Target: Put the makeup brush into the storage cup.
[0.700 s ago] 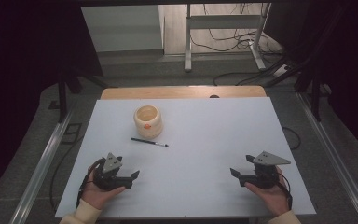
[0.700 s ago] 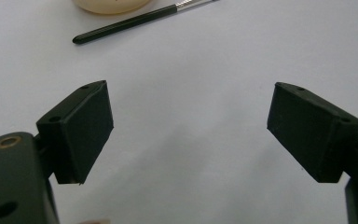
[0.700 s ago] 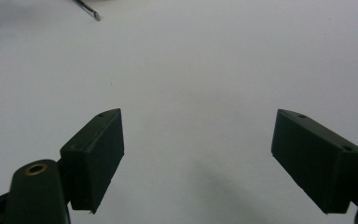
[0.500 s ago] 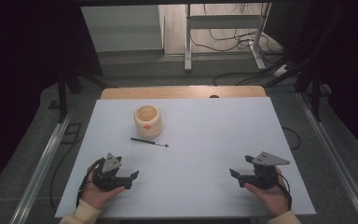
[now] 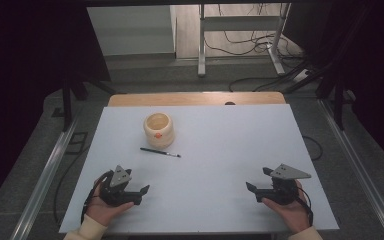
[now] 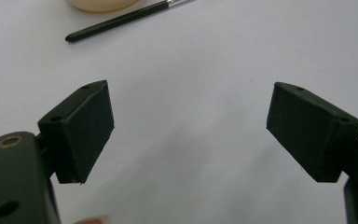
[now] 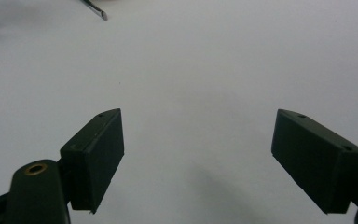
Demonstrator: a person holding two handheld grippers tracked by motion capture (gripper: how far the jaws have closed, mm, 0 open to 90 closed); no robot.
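Thin black paintbrush (image 5: 160, 152) lies untouched just before the cream ceramic cup (image 5: 158, 129); both hand-held grippers, left (image 5: 139, 194) and right (image 5: 252, 188), gape empty, so the reach comes next.

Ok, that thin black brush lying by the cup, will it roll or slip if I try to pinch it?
The brush looks thin and round, lying flat on the smooth table, so it may roll when nudged. Its handle looks glossy in the left gripper view, so it could slip. It probably weighs little and looks stiff.
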